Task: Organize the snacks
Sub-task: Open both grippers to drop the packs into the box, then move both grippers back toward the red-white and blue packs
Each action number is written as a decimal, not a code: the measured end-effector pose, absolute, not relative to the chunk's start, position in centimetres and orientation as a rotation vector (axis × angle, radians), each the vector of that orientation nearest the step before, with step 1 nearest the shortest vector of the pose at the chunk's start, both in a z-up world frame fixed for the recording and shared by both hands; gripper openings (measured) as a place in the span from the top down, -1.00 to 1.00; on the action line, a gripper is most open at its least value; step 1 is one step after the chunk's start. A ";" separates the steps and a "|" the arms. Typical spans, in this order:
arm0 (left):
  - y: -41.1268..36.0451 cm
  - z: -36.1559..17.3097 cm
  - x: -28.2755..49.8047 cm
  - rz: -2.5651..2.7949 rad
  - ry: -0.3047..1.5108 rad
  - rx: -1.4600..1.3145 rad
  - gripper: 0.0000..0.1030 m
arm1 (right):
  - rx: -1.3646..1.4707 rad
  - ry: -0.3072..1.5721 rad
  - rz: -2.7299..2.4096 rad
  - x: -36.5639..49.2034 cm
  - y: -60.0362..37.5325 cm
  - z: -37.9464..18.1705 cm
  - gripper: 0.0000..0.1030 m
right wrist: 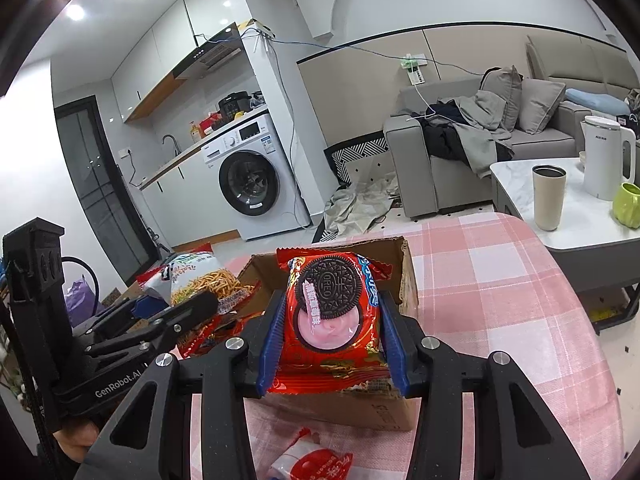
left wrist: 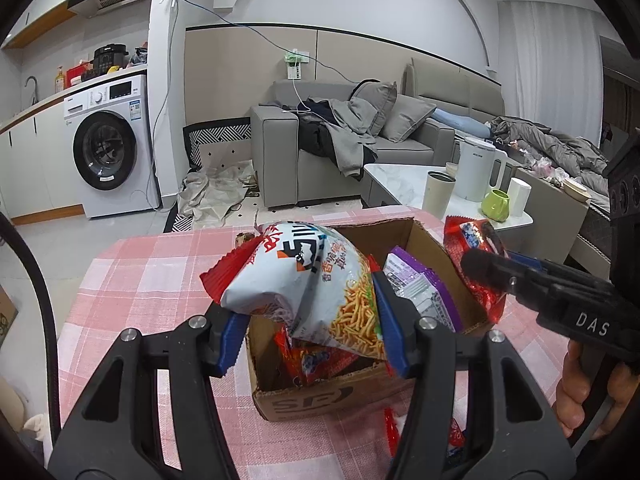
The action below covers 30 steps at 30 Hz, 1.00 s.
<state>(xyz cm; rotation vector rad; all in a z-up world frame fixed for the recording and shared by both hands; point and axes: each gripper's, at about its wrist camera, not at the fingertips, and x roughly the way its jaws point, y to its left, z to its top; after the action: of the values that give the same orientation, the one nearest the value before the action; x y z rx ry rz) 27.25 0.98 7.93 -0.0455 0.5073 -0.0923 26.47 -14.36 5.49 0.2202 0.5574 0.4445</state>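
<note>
My left gripper [left wrist: 310, 334] is shut on a white and red noodle snack bag [left wrist: 304, 280] and holds it above the open cardboard box [left wrist: 320, 396]. The box holds a purple packet [left wrist: 424, 292] and red packets [left wrist: 316, 360]. My right gripper [right wrist: 332, 344] is shut on a red Oreo packet [right wrist: 332, 320], held over the box [right wrist: 396, 256]. In the left wrist view the right gripper [left wrist: 492, 268] comes in from the right with the Oreo packet [left wrist: 476, 240]. In the right wrist view the left gripper [right wrist: 180, 312] and noodle bag [right wrist: 204, 280] are at left.
The box stands on a table with a pink checked cloth [left wrist: 140, 280]. A red and white packet [right wrist: 316, 460] lies on the cloth in front of the box. A white side table [right wrist: 576, 208] with a cup, kettle and green mug stands at right.
</note>
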 end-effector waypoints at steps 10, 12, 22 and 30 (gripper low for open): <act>-0.3 6.3 30.6 -0.079 0.540 -0.035 -0.09 | 0.173 0.604 0.411 28.4 -12.9 3.9 0.11; -0.2 6.4 31.0 -0.083 0.546 -0.040 -0.26 | 0.169 0.600 0.417 28.4 -13.0 3.9 -0.05; -0.8 6.7 29.4 -0.081 0.515 0.012 -0.98 | 0.194 0.552 0.411 26.6 -15.4 4.7 -0.89; 0.8 6.3 25.1 -0.061 0.511 -0.042 -0.98 | 0.199 0.578 0.389 25.1 -17.5 4.6 -0.99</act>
<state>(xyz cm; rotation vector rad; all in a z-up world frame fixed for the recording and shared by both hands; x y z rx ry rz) 25.09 0.84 6.25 -0.0424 0.5114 -0.0614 25.06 -17.49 4.56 0.1993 0.5775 0.3885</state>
